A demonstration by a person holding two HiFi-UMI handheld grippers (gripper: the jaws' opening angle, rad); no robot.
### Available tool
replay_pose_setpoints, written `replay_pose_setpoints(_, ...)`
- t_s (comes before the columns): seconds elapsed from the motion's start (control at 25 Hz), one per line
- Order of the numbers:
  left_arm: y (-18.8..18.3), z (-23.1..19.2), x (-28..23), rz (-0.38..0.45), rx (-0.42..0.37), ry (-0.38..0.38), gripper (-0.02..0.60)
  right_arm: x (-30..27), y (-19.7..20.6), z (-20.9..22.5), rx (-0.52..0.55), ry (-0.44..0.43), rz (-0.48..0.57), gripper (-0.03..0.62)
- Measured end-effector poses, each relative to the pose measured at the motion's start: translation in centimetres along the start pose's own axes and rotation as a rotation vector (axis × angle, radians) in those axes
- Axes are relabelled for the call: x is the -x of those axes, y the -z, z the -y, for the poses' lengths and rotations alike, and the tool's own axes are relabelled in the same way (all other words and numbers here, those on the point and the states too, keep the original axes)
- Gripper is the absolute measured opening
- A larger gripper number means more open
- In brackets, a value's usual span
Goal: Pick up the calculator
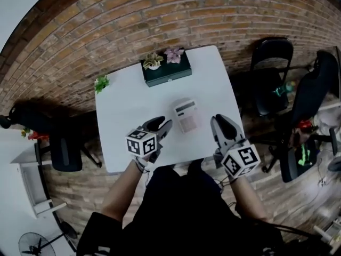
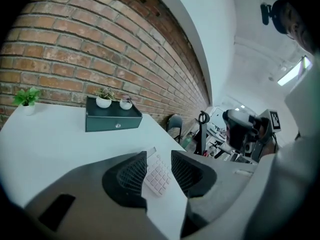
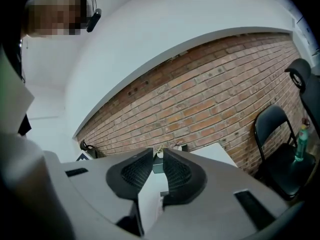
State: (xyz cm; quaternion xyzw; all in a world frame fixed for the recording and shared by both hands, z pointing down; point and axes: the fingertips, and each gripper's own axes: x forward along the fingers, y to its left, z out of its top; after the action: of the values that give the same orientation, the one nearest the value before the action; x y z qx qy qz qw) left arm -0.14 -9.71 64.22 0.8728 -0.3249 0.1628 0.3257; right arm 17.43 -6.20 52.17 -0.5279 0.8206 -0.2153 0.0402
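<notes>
A pale pink calculator [image 1: 186,116] lies flat near the middle of the white table [image 1: 122,137]. My left gripper [image 1: 165,125] hovers just left of it, near the table's front edge, pointing at it. In the left gripper view the calculator's keys [image 2: 159,177] show through the gap of the left gripper [image 2: 159,156], whose jaws are open and touch nothing. To the calculator's right is my right gripper [image 1: 219,120], over the table's right front part. Its jaws [image 3: 157,154] stand a narrow gap apart with nothing between them.
A dark green box [image 1: 166,70] with two small potted plants stands at the table's far edge, and a small green plant [image 1: 101,82] sits at the far left corner. Black chairs [image 1: 272,73] stand to the right, another chair [image 1: 65,153] to the left. A brick wall runs behind.
</notes>
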Motion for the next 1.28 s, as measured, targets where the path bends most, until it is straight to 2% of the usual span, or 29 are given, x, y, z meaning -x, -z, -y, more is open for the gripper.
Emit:
replay_pose_setpoints(0.16,1.5,-1.2,-2.1,-0.066,0.016,-0.020,0.167,-0.3,0.6,1.6,-0.020,-0.020,-0.035,0.064)
replay_pose_setpoints(0.28,1.8,-2.1,-3.6,-0.088,0.056,-0.011,0.178,-0.6,1.0,2.9,-0.057,0.001,-0.039,0.058)
replay_pose_setpoints(0.52,2.4,-5.3,-7.3,-0.159,0.081,0.008,0.192,-0.9,1.9,3.9,-0.101,0.055,-0.044,0.059)
replay_pose_setpoints(0.8,3.4,-7.3,-12.1,-0.228,0.118,0.081,0.206,-1.6,3.6,4.9,-0.126,0.112,-0.093,0.060)
replay_pose_setpoints(1.04,4.1,-6.4,-14.0,-0.275,0.119,0.173,0.207,-2.3,4.9,4.2,-0.144,0.128,-0.118,0.060)
replay_pose_setpoints(1.28,4.7,-5.9,-15.3,-0.306,0.115,0.204,0.207,-1.9,6.3,4.9,-0.172,0.156,-0.141,0.058)
